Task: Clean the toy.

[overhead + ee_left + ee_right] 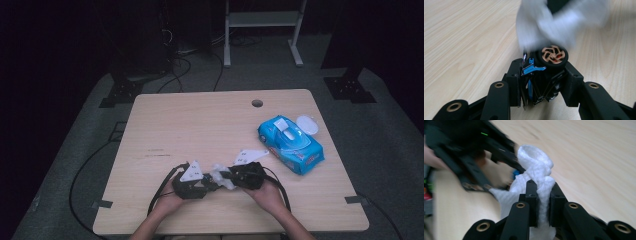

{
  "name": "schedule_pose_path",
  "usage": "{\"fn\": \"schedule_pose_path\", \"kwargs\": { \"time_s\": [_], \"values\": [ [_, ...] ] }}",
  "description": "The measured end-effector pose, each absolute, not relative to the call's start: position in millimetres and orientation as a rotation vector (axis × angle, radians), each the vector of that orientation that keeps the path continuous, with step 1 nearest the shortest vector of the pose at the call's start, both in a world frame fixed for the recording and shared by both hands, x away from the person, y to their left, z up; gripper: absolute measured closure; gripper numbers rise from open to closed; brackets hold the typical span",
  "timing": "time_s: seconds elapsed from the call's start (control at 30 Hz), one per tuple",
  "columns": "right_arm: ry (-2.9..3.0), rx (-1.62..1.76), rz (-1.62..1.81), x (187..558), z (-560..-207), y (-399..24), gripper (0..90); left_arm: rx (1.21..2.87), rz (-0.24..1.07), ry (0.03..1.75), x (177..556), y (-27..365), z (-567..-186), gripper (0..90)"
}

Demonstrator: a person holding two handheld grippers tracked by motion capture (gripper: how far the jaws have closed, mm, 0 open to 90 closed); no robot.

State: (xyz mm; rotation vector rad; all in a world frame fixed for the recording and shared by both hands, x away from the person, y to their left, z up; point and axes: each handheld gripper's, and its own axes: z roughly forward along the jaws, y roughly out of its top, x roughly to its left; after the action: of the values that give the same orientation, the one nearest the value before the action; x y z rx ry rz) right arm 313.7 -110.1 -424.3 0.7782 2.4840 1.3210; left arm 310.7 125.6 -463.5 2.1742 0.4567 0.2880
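My left gripper (543, 82) is shut on a small toy car (541, 82), black and blue with a copper-spoked wheel (552, 55) facing up. My right gripper (544, 200) is shut on a bunched white wet wipe (536, 170), which presses against the car from the right, blurred in the left gripper view as the wipe (554, 22). In the high view both grippers meet near the table's front middle, left gripper (206, 183) and right gripper (231, 178), with the wipe (220, 176) between them.
A blue pack of wet wipes (290, 144) lies at the table's right, its white lid (307, 124) open. The wooden table (200, 125) has a cable hole (257, 103) at the back. Cables trail off the front left edge.
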Motion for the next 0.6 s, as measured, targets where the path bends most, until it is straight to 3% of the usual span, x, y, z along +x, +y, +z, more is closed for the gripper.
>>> {"fn": "schedule_pose_path", "kwargs": {
  "time_s": [0.17,0.4,0.6],
  "values": [
    [2.4,0.891,1.289,323,-424,-139,80.3,2.165,0.283,0.459,311,126,-464,58.0],
    [2.425,0.86,1.343,318,-426,-127,80.2,2.174,0.296,0.455,310,128,-463,58.0],
    [2.378,0.937,1.321,328,-427,-152,80.0,2.163,0.288,0.453,311,128,-463,58.1]
  ]
}}
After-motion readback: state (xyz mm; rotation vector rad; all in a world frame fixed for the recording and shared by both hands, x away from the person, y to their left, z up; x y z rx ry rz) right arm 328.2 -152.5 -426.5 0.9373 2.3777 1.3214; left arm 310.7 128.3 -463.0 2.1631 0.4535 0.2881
